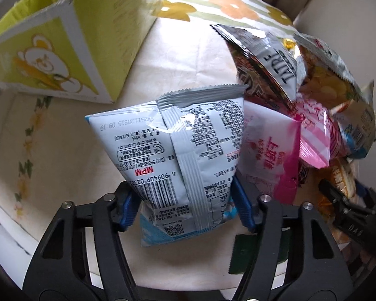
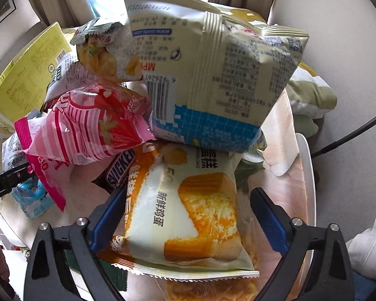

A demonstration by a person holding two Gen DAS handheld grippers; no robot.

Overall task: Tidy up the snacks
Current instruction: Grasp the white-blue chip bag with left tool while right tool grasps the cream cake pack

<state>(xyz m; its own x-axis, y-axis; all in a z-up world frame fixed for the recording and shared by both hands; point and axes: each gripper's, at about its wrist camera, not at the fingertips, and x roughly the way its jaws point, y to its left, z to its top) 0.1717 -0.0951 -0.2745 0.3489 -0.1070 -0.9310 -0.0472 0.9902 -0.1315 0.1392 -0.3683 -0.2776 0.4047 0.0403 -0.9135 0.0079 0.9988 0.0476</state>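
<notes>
Between left gripper (image 1: 186, 209) pads: barcode-side bag (image 1: 178, 148)

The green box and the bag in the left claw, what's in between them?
Nothing: in the left wrist view only bare cream tablecloth separates the green box from the pale blue snack bag.

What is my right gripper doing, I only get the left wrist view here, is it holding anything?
Observer: No. The right gripper is open, its fingers either side of an egg cake packet without closing on it.
Operator: What's stacked on that packet?
Observer: A cream and blue snack bag rests across its far end.
Operator: Anything else near it?
Observer: A Snickers bar pokes out on its left, under a pink striped packet.
Operator: And my left?
Observer: The left gripper is clamped on a pale blue bag.
</notes>
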